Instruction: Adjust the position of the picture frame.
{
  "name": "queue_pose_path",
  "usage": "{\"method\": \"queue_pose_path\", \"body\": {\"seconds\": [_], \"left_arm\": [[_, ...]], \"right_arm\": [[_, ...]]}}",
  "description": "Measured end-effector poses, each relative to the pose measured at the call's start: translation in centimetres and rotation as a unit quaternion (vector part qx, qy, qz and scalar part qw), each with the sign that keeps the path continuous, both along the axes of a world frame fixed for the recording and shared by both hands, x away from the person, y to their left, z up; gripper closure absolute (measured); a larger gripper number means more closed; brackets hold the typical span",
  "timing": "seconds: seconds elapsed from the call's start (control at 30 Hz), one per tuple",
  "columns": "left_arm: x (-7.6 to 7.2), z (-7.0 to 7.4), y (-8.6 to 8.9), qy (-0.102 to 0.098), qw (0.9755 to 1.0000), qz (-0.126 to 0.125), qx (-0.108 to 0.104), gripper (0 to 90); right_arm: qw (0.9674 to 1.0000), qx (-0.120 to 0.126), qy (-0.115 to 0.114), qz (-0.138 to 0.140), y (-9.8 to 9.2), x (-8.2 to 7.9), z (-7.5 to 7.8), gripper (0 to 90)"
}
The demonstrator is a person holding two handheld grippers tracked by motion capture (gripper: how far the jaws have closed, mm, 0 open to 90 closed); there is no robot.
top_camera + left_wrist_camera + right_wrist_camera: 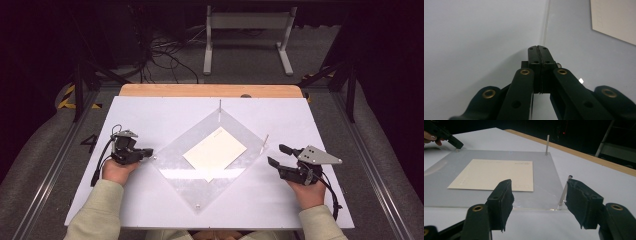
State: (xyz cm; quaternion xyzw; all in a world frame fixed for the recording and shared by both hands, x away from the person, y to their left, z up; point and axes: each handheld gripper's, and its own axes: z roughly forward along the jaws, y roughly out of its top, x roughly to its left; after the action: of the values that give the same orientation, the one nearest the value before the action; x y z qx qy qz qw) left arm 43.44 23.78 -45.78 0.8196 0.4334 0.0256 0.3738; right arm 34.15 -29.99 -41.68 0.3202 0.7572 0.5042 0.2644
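A clear square plate (200, 175) lies cornerwise on the white table, with a cream card (215, 153) on its middle. My left gripper (147, 151) is shut with nothing between its pads, its tip at the plate's left corner. In the left gripper view the closed jaws (539, 48) point along the plate's edge (546, 25), and the card (614, 20) lies up right. My right gripper (279, 155) stands open at the plate's right corner. In the right gripper view a thin clear post (564, 191) rises between the pads (584, 202), close beside the right one; whether it touches I cannot tell.
A second upright post (220, 106) stands at the plate's far corner. A small stub (198, 205) marks the near corner. The white table (150, 110) has a wooden strip (210, 90) along its far edge. Cables and a grey stand (247, 40) sit on the floor beyond.
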Motion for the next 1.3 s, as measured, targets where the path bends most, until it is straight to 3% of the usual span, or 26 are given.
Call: {"method": "queue_pose_path", "body": {"seconds": [0.03,0.07,0.1,0.13,0.17,0.2,0.33,0.4,0.43,0.5,0.8,0.83,0.87,0.93,0.97,1.03,1.2,1.3], "left_arm": [[0.0,0.0,0.0,0.0,1.0,0.0,0.0,90.0],[-0.2,0.1,-0.4,0.008,0.9998,-0.018,-0.001,90.0],[-0.2,0.1,-0.4,0.008,0.9998,-0.018,-0.001,90.0],[-0.5,0.2,-0.9,0.014,0.9992,-0.038,0.004,90.0],[-0.5,0.2,-0.9,0.014,0.9992,-0.038,0.004,90.0],[-0.9,0.3,-1.5,0.021,0.9979,-0.06,0.007,90.0],[-1.6,0.5,-2.7,0.025,0.9947,-0.098,0.015,90.0],[-2.1,0.6,-3.7,0.028,0.9917,-0.124,0.021,90.0],[-2.1,0.6,-3.7,0.028,0.9917,-0.124,0.021,90.0],[-2.6,0.5,-4.9,0.027,0.9867,-0.155,0.04,90.0],[-4.2,0.7,-7.9,0.027,0.9729,-0.224,0.051,90.0],[-4.2,0.7,-7.9,0.027,0.9729,-0.224,0.051,90.0],[-4.3,0.7,-8.1,0.026,0.9712,-0.231,0.053,89.9],[-4.2,0.6,-8.0,0.029,0.9715,-0.23,0.047,89.7],[-4.2,0.6,-7.8,0.03,0.9728,-0.226,0.04,88.7],[-4.0,0.6,-7.4,0.031,0.9768,-0.21,0.027,78.4],[-4.6,1.1,-6.6,0.002,0.9816,-0.19,0.011,76.0],[-5.0,1.0,-6.5,-0.01,0.9825,-0.186,0.011,76.0]], "right_arm": [[1.0,0.0,0.0,-0.001,0.0,0.0,0.0,37.5],[1.0,-0.001,0.0,-0.001,0.0,0.0,0.0,37.5],[1.0,-0.001,0.0,-0.001,0.0,0.0,0.0,37.5],[1.0,-0.001,0.001,-0.001,-0.1,0.0,0.0,37.5],[1.0,-0.001,0.001,-0.001,-0.1,0.0,0.0,37.5],[1.0,-0.003,0.003,-0.003,-0.1,0.0,0.1,37.5],[0.9999,-0.003,0.005,-0.009,-0.3,0.0,0.1,38.0],[0.9999,-0.003,0.006,-0.013,-0.4,0.0,0.1,38.4],[0.9999,-0.003,0.006,-0.013,-0.4,0.0,0.1,38.4],[0.9998,-0.002,0.01,-0.019,-0.6,0.1,0.1,39.0],[0.999,-0.003,0.02,-0.039,-1.0,0.4,0.0,40.5],[0.9989,-0.002,0.02,-0.041,-1.1,0.5,0.0,40.9],[0.9987,0.0,0.022,-0.046,-1.2,0.6,0.0,41.5],[0.9978,0.006,0.03,-0.059,-1.6,1.0,0.1,44.8],[0.997,0.01,0.036,-0.068,-1.7,1.4,0.2,45.8],[0.9948,0.011,0.054,-0.086,-1.9,2.2,0.4,48.3],[0.9887,-0.021,0.093,-0.116,-1.7,5.4,0.9,55.4],[0.9838,-0.054,0.11,-0.131,-1.3,7.4,1.0,59.0]]}}
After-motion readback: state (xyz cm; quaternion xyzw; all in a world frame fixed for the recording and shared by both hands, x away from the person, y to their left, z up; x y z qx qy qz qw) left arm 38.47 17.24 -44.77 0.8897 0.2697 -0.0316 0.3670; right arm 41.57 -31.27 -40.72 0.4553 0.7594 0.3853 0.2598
